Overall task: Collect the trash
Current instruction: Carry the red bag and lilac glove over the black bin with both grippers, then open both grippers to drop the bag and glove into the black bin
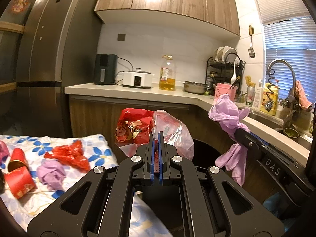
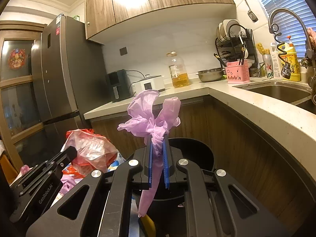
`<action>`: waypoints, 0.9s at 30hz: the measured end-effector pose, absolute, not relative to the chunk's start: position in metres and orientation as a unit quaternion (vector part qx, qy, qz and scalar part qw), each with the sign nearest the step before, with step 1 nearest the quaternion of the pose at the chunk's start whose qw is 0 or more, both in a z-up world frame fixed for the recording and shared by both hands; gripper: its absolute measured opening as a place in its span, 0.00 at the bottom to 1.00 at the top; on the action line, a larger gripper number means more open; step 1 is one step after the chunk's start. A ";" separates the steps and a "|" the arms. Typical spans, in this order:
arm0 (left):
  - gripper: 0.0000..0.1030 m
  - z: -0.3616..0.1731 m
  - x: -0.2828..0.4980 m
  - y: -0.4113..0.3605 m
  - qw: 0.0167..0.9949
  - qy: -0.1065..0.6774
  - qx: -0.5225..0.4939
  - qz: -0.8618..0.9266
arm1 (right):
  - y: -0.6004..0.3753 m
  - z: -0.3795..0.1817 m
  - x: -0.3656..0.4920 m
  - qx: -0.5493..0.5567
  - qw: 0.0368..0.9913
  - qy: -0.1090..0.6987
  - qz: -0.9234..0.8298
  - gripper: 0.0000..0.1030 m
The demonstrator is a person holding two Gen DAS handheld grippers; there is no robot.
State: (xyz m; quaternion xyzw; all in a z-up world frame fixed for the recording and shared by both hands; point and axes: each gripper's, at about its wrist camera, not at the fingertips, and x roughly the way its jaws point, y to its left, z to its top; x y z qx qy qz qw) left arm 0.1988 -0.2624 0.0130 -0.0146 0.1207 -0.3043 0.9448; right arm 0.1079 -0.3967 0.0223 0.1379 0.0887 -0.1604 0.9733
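Note:
My left gripper (image 1: 157, 136) is shut on a thin pink plastic bag (image 1: 173, 136) with red wrapping (image 1: 132, 126) inside, held just left of the black trash bin (image 1: 205, 152). My right gripper (image 2: 157, 138) is shut on a purple glove (image 2: 152, 114) and holds it over the bin (image 2: 193, 152); the glove also shows in the left wrist view (image 1: 227, 112). On the floral cloth (image 1: 98, 150) lie a crumpled red bag (image 1: 69, 155), a purple glove (image 1: 51, 173) and red paper cups (image 1: 18, 175).
A kitchen counter (image 1: 138, 92) runs behind the bin with an air fryer (image 1: 104, 69), cooker, oil bottle (image 1: 167, 73) and steel bowl. The sink (image 2: 276, 92) and tap lie right. A tall fridge (image 1: 49, 59) stands left.

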 end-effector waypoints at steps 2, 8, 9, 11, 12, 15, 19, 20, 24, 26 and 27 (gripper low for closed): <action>0.02 0.011 0.202 -0.269 0.943 0.122 -0.014 -0.310 | -0.400 0.022 0.109 0.137 0.973 0.089 -0.162 0.10; 0.02 0.006 0.210 -0.284 0.939 0.127 -0.015 -0.320 | -0.410 0.019 0.114 0.141 0.972 0.090 -0.167 0.10; 0.02 0.005 0.212 -0.287 0.938 0.129 -0.015 -0.322 | -0.412 0.018 0.115 0.141 0.971 0.091 -0.168 0.10; 0.02 0.005 0.215 -0.290 0.936 0.131 -0.016 -0.325 | -0.414 0.018 0.117 0.142 0.971 0.092 -0.168 0.10; 0.02 0.004 0.216 -0.292 0.936 0.132 -0.016 -0.327 | -0.415 0.017 0.118 0.142 0.971 0.093 -0.169 0.10; 0.02 0.001 0.219 -0.298 0.935 0.133 -0.013 -0.330 | -0.418 0.017 0.120 0.144 0.971 0.093 -0.169 0.10; 0.02 -0.001 0.225 -0.304 0.934 0.137 -0.014 -0.331 | -0.421 0.016 0.124 0.145 0.971 0.092 -0.167 0.10; 0.02 -0.001 0.226 -0.306 0.933 0.138 -0.014 -0.331 | -0.422 0.016 0.125 0.144 0.971 0.092 -0.166 0.10; 0.03 -0.004 0.229 -0.310 0.932 0.141 -0.012 -0.334 | -0.423 0.015 0.128 0.145 0.971 0.092 -0.165 0.10; 0.03 -0.005 0.232 -0.314 0.931 0.143 -0.012 -0.335 | -0.425 0.014 0.129 0.148 0.971 0.093 -0.163 0.10; 0.03 -0.006 0.233 -0.315 0.931 0.145 -0.012 -0.336 | -0.425 0.014 0.130 0.149 0.971 0.093 -0.163 0.10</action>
